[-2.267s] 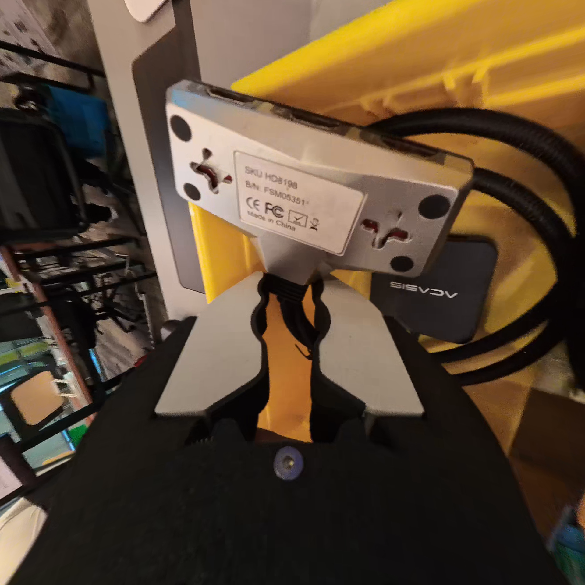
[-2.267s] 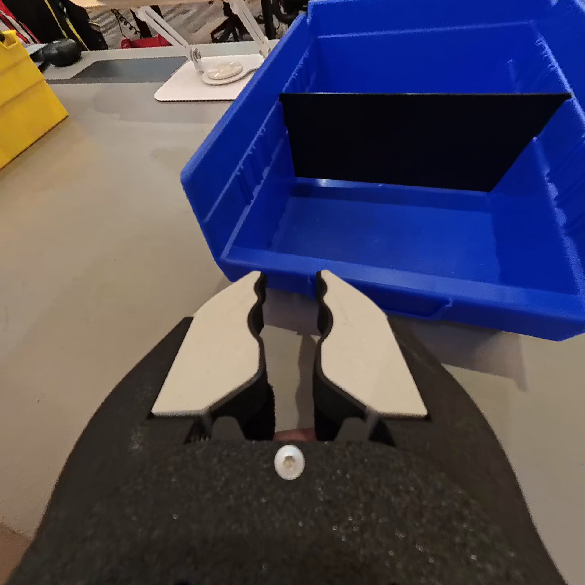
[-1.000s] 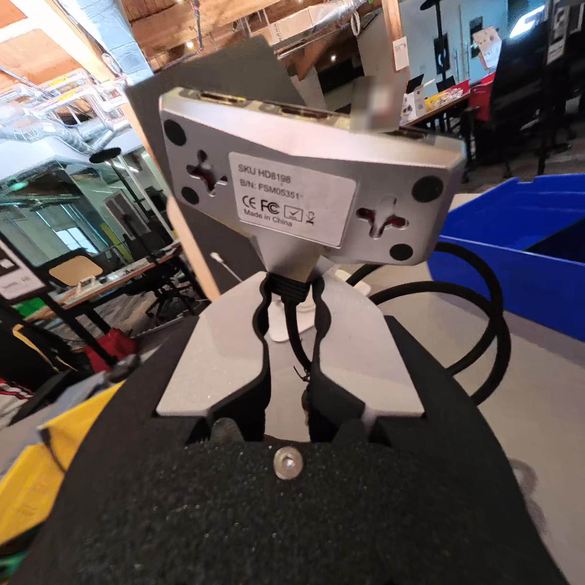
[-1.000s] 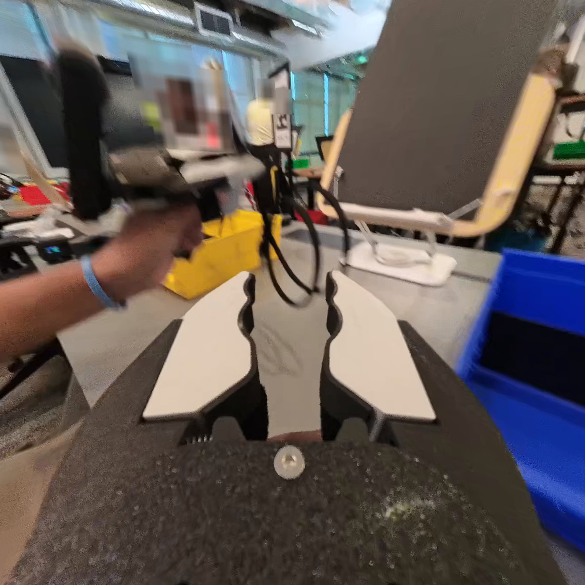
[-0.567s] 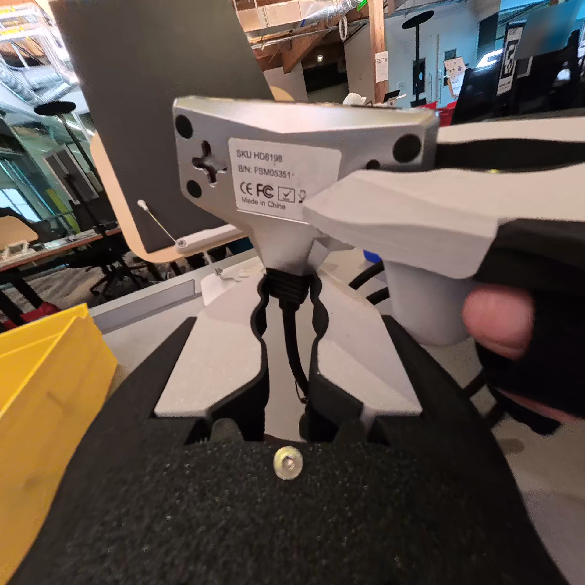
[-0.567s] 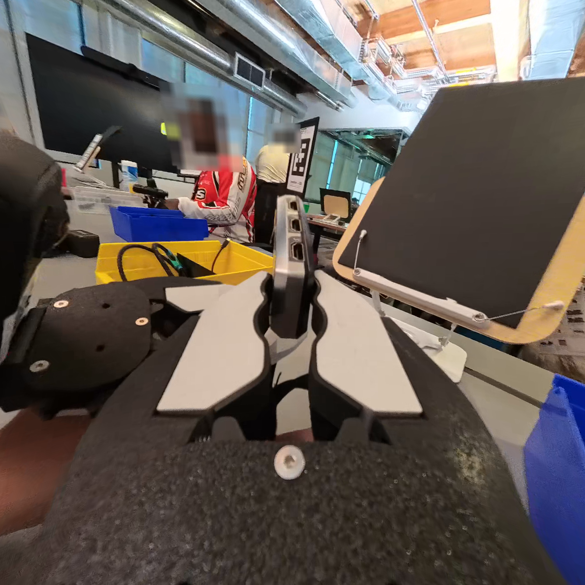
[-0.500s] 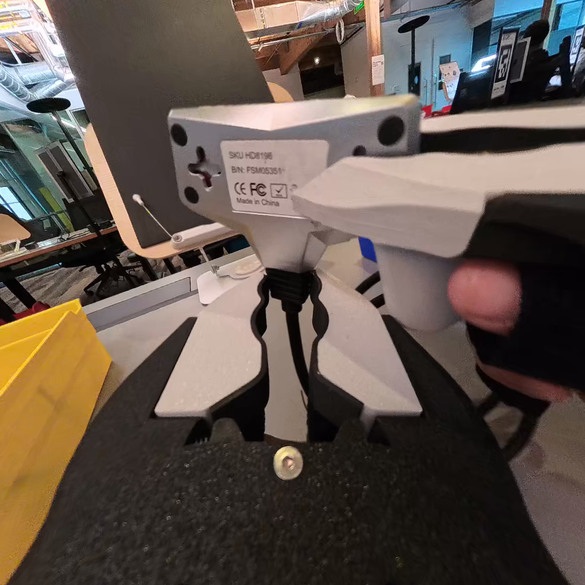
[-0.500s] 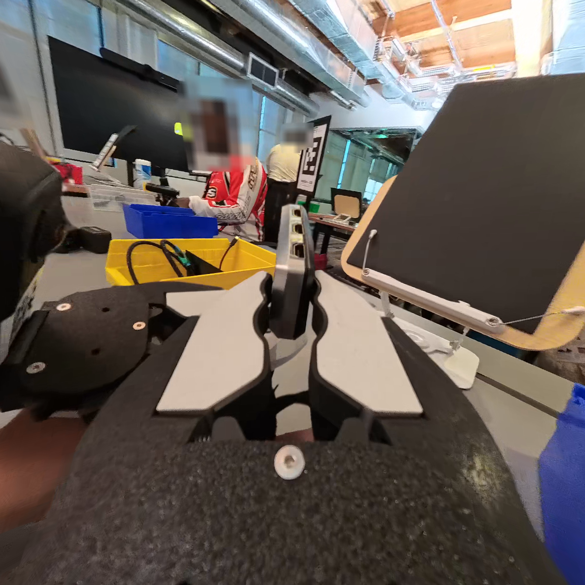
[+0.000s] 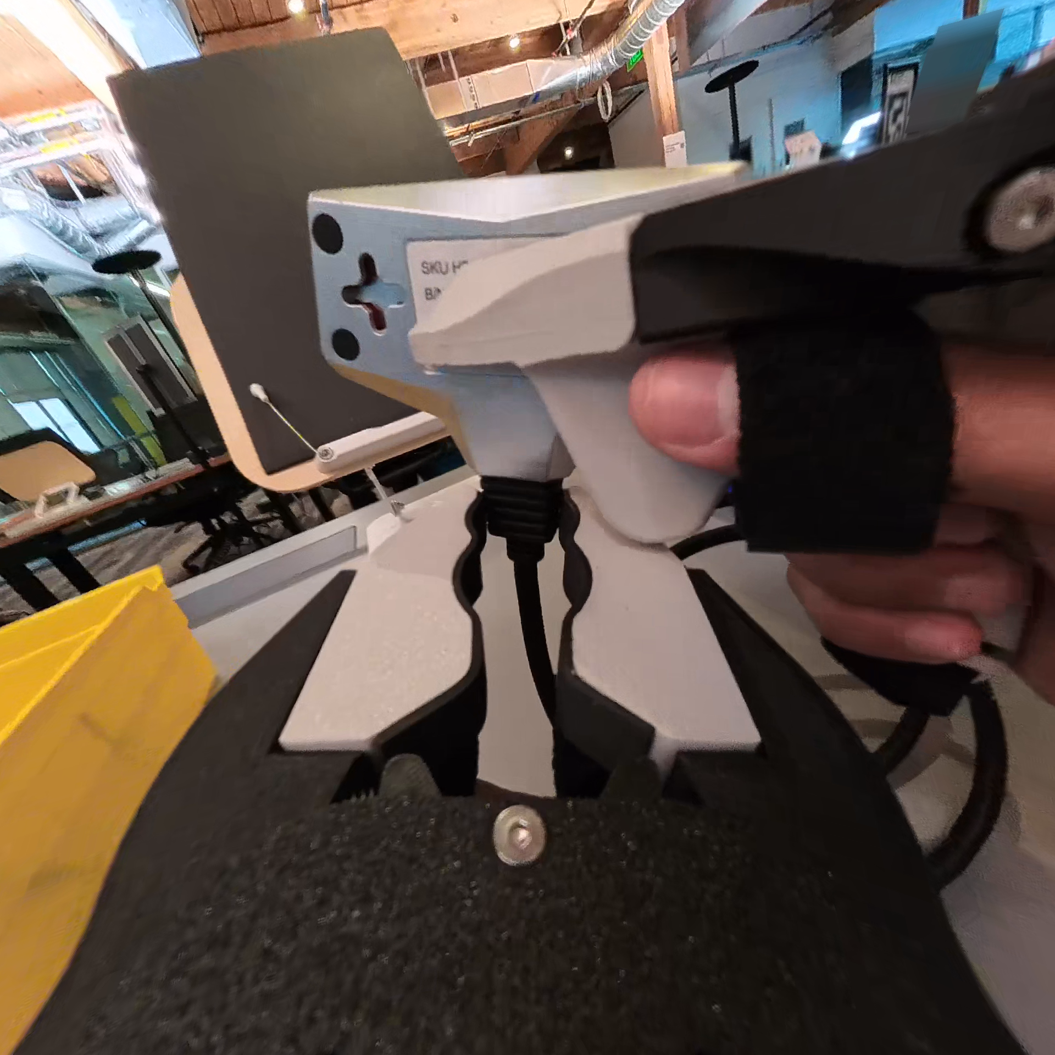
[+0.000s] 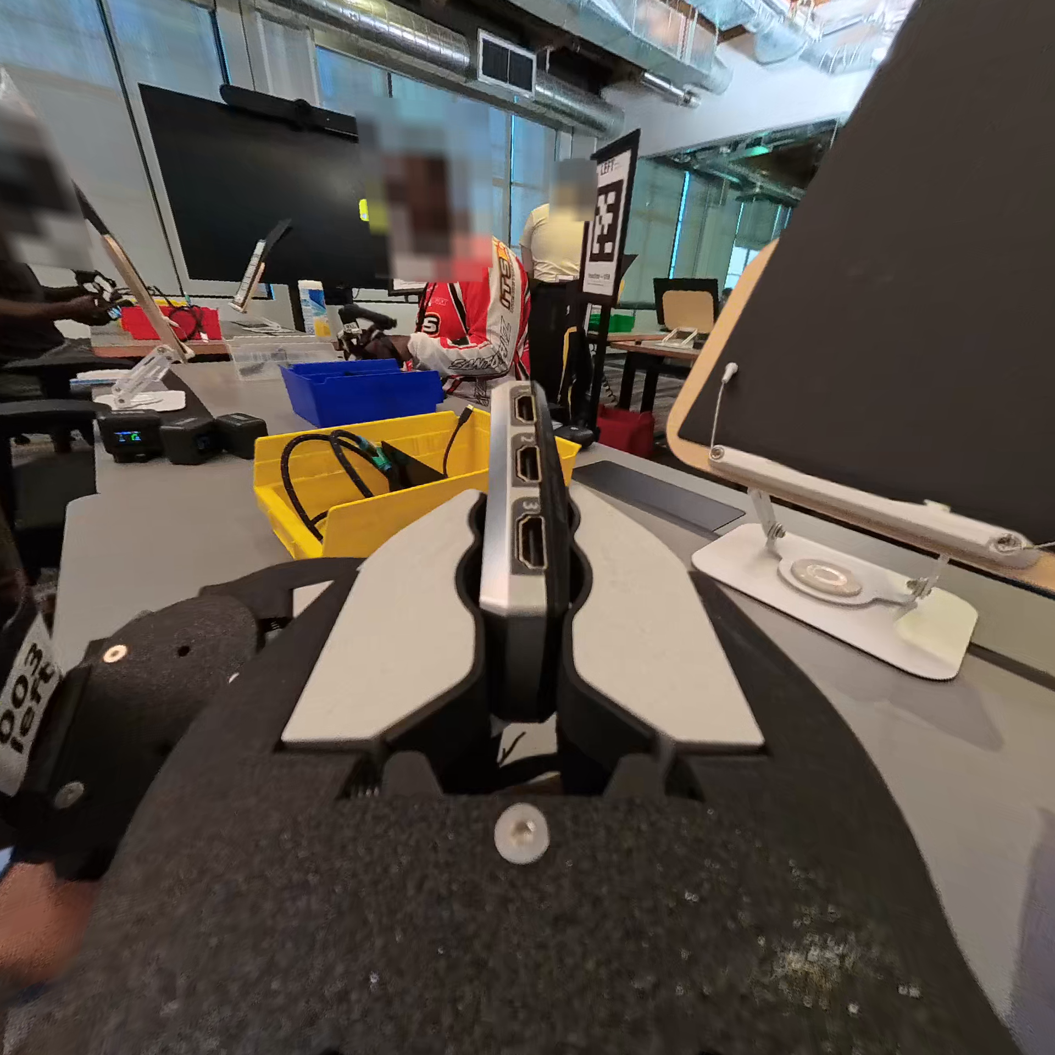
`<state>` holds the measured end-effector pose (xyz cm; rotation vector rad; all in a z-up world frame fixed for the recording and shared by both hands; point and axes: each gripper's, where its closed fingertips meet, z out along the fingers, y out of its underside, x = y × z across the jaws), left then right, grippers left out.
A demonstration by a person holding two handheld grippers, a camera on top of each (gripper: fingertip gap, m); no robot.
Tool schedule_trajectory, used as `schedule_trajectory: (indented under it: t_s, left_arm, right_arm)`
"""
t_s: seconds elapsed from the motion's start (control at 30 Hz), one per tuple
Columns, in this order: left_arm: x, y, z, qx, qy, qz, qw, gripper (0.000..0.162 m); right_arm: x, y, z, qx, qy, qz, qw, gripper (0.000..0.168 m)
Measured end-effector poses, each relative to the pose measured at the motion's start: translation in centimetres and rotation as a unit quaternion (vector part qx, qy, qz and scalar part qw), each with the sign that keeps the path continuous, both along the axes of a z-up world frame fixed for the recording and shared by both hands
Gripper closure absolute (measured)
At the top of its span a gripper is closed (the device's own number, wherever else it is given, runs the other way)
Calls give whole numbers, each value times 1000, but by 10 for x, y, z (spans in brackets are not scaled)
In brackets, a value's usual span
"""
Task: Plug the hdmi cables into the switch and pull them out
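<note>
Switch [image 10: 516,542], silver, flat, is being held in the air above the grey table [image 10: 171,531], serving as landmark for everything below. Right gripper [image 10: 522,536] is clamping it edge-on, both pale fingers [image 10: 399,616] pressing its flat faces, jaws parted only by the body's thickness; three empty ports along its narrow edge are facing the right wrist camera. Left gripper [image 9: 519,531] is sitting below the switch's lower neck, its jaws standing slightly apart around the black cable [image 9: 534,616] running out of that neck; whether the pads are actually pinching the ribbed strain relief [image 9: 516,508] or only flanking it cannot be told. Person's hand [image 9: 890,496], strapped with a black band, is gripping the right gripper's handle to the right of the switch in the left wrist view, one pale finger [image 9: 525,319] of that gripper covering most of the white label [image 9: 434,274] on the switch's underside. Yellow bin [image 10: 365,491] is standing on the table behind and left of the switch, holding coiled black cables [image 10: 325,462]. Dark board on a white stand [image 10: 828,599] is leaning to the right of the switch. Blue bin [image 10: 359,388] is sitting farther back beyond the yellow one.
</note>
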<state>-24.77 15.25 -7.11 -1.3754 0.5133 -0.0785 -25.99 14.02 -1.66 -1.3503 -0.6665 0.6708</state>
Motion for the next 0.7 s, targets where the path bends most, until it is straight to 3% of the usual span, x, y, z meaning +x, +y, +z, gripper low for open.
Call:
schedule_trajectory:
  t_s: [0.27, 0.7]
  left_arm:
    - [-1, 0, 6, -67, -92, -26, 993, 139]
    - [7, -4, 4, -32, -77, -43, 996, 138]
  right_arm:
    - [-1, -8, 14, 46, -11, -24, 999, 147]
    - [7, -9, 14, 41, 24, -2, 999, 147]
